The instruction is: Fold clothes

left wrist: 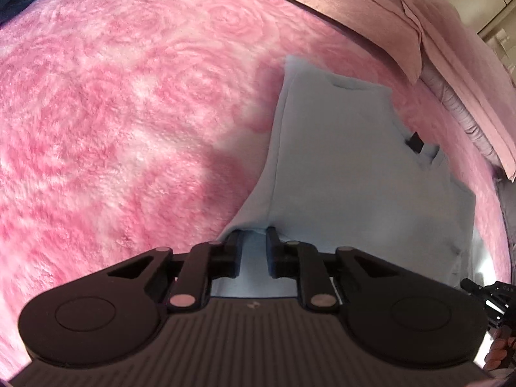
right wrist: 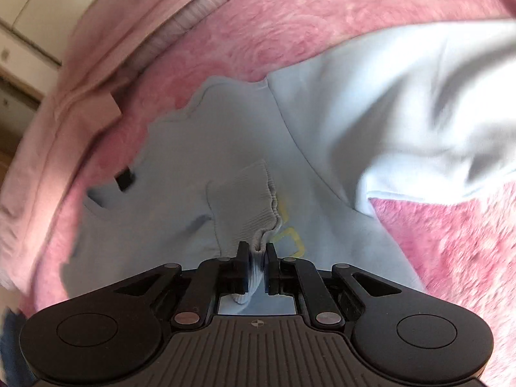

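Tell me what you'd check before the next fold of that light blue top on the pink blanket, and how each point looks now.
1. Right gripper clamped on the ribbed cuff: ok.
2. Left gripper gripping the light blue top: cannot tell; fabric lies between its fingers, a gap shows.
3. Top spread flat: not ok; a sleeve is bunched.
4. Room on the pink blanket: ok.
5. Black tag at the neck tucked in: not ok.

Pale blue sweatshirt spread on pink blanket, ribbed cuff lifted, rumpled.
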`<state>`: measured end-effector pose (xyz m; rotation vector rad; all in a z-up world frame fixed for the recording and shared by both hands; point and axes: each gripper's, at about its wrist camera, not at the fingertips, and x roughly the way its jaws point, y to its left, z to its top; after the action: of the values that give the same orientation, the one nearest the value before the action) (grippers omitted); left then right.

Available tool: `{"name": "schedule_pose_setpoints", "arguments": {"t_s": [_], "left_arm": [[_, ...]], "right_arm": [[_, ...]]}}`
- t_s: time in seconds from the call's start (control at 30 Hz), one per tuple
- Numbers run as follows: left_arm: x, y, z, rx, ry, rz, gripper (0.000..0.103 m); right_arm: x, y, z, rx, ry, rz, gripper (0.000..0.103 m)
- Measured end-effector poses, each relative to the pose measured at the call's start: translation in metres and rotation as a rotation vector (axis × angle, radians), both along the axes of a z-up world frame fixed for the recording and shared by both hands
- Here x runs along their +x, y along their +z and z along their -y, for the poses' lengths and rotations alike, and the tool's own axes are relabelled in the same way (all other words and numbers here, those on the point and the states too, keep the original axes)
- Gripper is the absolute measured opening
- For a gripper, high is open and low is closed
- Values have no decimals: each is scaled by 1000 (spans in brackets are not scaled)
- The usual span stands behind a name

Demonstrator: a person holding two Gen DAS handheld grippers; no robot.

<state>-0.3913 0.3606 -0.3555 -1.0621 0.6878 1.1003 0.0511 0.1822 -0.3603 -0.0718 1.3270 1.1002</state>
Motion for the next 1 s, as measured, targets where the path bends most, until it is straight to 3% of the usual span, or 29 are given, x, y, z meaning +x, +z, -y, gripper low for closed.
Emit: {"name": "schedule_pose_setpoints", "arguments": {"t_s": [0.03, 0.1, 0.13, 0.3, 0.4, 0.47, 0.53, 0.6, 0.63, 0.67, 0.73, 0.8, 0.87, 0.93, 0.97, 1.0], "left_arm": [[0, 2, 1, 0, -5, 2, 13], [0, 6, 5, -10, -14, 13, 13], [-1, 8, 7, -19, -17, 19, 13], [5, 29, 20, -7, -62, 35, 13], [16, 37, 21, 67, -123, 5, 14], [22, 33, 15, 97, -120, -28, 14], [26, 26, 8, 113, -105, -40, 14], [30, 17, -1, 127, -123, -61, 14], [33, 12, -4, 135, -144, -83, 14], [37, 7, -6, 146, -171, -123, 4], [40, -2, -6, 166, -195, -175, 0], [38, -5, -4, 172, -183, -171, 0], [39, -3, -1, 172, -172, -174, 0], [42, 0, 1, 162, -156, -174, 0], [43, 3, 2, 161, -153, -170, 0], [45, 6, 4, 164, -152, -161, 0]], "right_arm": [[1, 2, 0, 11, -6, -15, 6], [3, 6, 1, 11, -17, -19, 25], [3, 6, 2, 5, -32, -6, 28], [-1, 22, 13, 0, -63, 101, 28], [0, 27, 22, 13, -39, 62, 28], [0, 18, 23, -1, -42, -17, 28], [-2, 13, 20, -8, -41, -18, 28], [-5, 11, 15, 37, -29, 4, 27], [-7, 11, 12, 59, -16, 22, 14], [-11, 14, 7, 77, 18, 59, 5], [-20, 27, 1, 164, 88, 130, 5], [-25, 36, 1, 234, 126, 175, 4], [-20, 28, 3, 154, 97, 205, 6], [-6, 3, 6, 6, 38, 138, 13], [1, -2, 13, 28, -5, 79, 13], [5, 0, 17, 38, -31, 54, 22]]}}
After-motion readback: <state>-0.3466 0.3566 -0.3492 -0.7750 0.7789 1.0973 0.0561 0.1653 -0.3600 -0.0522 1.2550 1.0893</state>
